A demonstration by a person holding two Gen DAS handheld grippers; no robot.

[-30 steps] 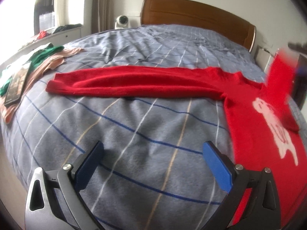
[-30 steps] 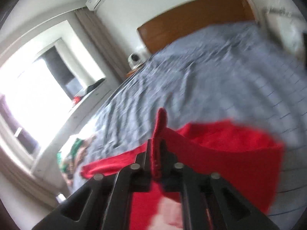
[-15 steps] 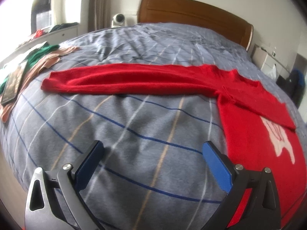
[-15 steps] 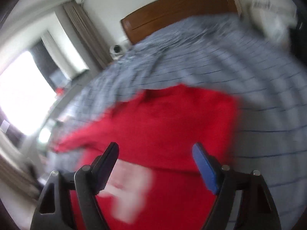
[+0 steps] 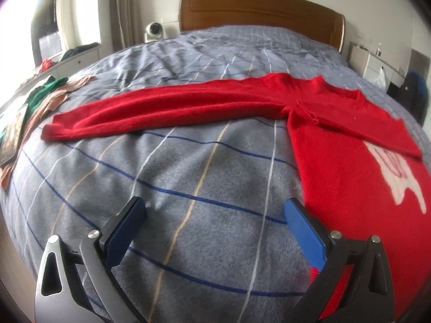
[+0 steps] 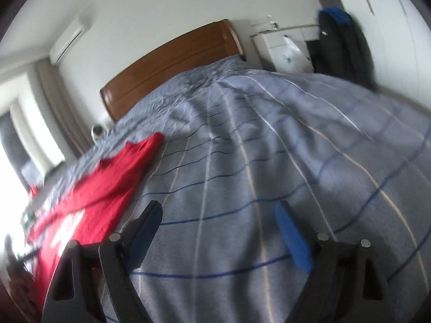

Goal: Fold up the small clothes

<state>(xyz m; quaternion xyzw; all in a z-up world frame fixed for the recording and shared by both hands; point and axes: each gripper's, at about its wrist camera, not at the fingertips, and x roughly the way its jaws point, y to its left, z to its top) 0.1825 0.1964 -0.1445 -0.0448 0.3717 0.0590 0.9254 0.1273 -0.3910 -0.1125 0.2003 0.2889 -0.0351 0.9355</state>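
A red sweater (image 5: 336,145) with a white figure on its front lies flat on the grey checked bed (image 5: 188,167). One sleeve (image 5: 161,107) stretches far out to the left; the other is folded across the chest. My left gripper (image 5: 214,212) hangs open over bare blanket, left of the sweater's body, nothing between its blue pads. In the right wrist view the sweater (image 6: 89,202) lies at the left, blurred. My right gripper (image 6: 218,215) is over bare blanket to the right of it, its jaws opening wide with nothing between them.
A green garment (image 5: 40,94) and a pink one (image 5: 51,102) lie at the bed's left edge beside a dark flat phone-like slab (image 5: 12,137). A wooden headboard (image 5: 258,8) stands at the far end. White drawers (image 6: 282,51) and a dark hanging coat (image 6: 342,40) stand right of the bed.
My right gripper let go of the red sleeve, which now lies folded over the chest, opened, and swung right off the sweater. The left gripper drifted slightly and stayed open.
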